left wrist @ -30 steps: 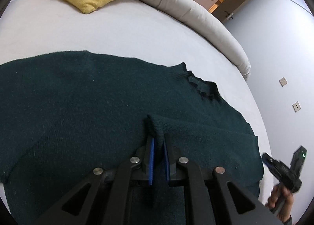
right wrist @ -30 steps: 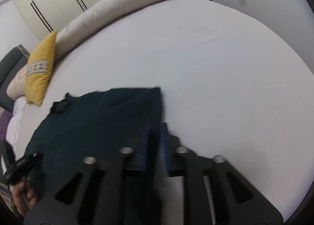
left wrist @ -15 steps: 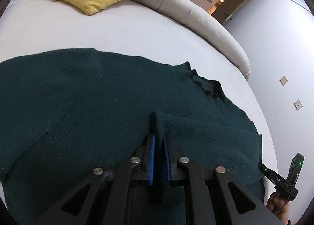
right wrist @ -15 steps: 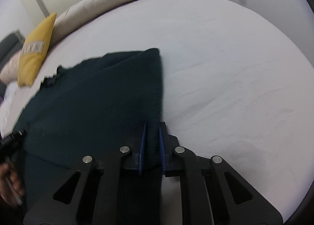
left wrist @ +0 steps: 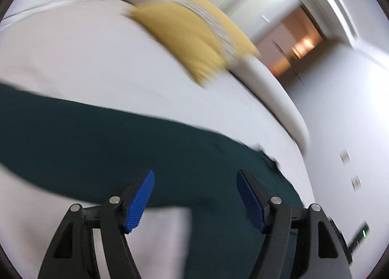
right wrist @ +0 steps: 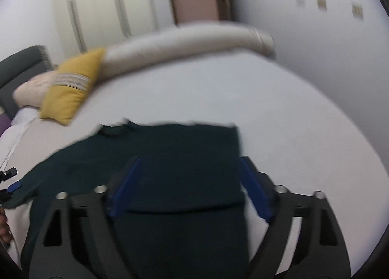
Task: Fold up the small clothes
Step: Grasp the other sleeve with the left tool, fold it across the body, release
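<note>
A dark green knitted sweater (left wrist: 121, 145) lies flat on the white bed (left wrist: 73, 60), one side folded over the body. In the right wrist view the sweater (right wrist: 170, 147) shows its neckline at the far left and a straight folded edge on the right. My left gripper (left wrist: 195, 193) is open and empty just above the sweater's near edge. My right gripper (right wrist: 189, 189) is open and empty above the folded part. Both views are blurred by motion.
A yellow cushion (left wrist: 189, 43) lies at the head of the bed against a long beige bolster (right wrist: 182, 43). A wall with sockets (left wrist: 350, 169) runs beside the bed on the right. An open doorway (left wrist: 296, 45) and white wardrobes (right wrist: 97, 11) stand behind.
Both grippers have opened and let go of the sweater fold they held. Both have lifted and tilted up, so the room behind the bed shows.
</note>
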`<move>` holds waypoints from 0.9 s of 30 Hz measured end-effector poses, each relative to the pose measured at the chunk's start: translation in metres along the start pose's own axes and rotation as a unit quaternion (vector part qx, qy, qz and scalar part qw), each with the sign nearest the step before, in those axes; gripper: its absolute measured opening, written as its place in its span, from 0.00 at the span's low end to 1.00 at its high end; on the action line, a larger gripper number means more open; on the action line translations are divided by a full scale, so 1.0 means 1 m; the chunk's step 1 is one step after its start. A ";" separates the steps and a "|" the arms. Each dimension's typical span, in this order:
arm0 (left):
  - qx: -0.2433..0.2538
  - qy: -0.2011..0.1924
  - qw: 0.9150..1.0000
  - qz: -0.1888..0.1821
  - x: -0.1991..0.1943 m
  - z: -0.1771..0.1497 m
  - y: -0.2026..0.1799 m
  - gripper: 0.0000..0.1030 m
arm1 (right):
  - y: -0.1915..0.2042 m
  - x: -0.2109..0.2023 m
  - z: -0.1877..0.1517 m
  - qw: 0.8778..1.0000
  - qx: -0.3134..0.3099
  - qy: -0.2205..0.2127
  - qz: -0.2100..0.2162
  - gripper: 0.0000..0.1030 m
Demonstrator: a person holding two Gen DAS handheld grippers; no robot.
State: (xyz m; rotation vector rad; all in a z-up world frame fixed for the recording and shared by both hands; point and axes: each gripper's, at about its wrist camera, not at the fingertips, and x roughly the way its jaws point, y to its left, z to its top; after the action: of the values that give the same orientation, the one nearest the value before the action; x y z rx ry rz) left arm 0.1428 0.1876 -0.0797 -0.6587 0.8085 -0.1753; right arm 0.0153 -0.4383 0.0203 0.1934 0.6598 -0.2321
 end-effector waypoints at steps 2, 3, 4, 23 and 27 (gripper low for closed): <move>-0.040 -0.026 0.998 0.028 -0.026 0.009 0.044 0.73 | 0.027 -0.013 -0.005 0.999 -0.025 -0.005 0.026 0.84; -0.065 -0.039 0.996 0.048 -0.039 0.013 0.071 0.73 | 0.046 -0.019 -0.009 0.998 -0.041 0.004 0.051 0.84; -0.096 -0.055 0.991 0.074 -0.056 0.016 0.102 0.73 | 0.060 -0.022 -0.013 0.996 -0.049 0.011 0.070 0.84; -0.173 -0.051 0.978 0.103 -0.063 0.051 0.190 0.08 | 0.154 -0.044 -0.058 0.977 -0.023 0.094 0.192 0.83; -0.118 -0.055 0.988 0.084 -0.061 0.054 0.131 0.08 | 0.123 -0.036 -0.050 0.978 -0.005 0.093 0.187 0.83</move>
State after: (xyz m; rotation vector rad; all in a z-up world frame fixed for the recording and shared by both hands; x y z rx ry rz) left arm 0.1270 0.3403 -0.0946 -0.8123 0.7800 0.1109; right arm -0.0076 -0.3024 0.0170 0.3271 0.7953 0.1523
